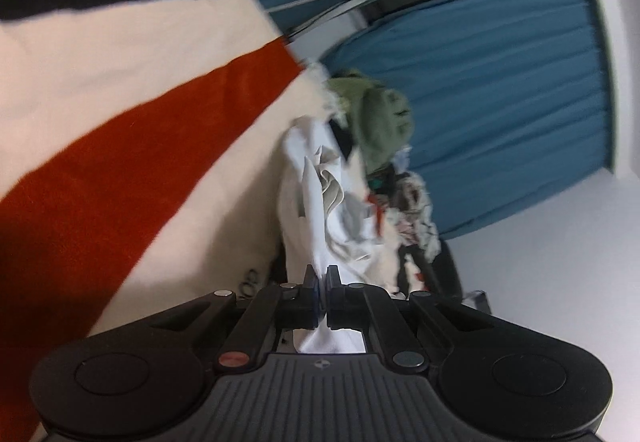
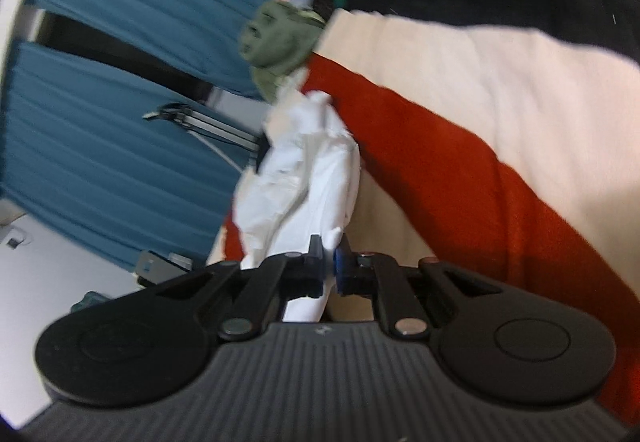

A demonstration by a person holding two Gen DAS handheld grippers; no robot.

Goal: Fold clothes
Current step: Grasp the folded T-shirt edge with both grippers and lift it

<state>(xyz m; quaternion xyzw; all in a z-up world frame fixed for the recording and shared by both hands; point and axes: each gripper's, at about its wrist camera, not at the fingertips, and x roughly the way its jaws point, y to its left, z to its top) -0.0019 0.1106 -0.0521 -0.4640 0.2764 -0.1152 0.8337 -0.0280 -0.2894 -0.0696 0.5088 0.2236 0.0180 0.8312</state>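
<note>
White garment (image 1: 320,226) pinched by left claw (image 1: 321,274); right claw (image 2: 329,256) likewise.

blurred clothes pile (image 1: 384,146), striped blanket (image 1: 120,122) cropped

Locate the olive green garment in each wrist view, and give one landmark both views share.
Left wrist: the olive green garment sits right of centre, above the white cloth pinched by the left gripper.
Right wrist: the olive green garment sits upper centre-left, above the white cloth pinched by the right gripper.
Shared landmark: the red, cream and black striped blanket.
</note>
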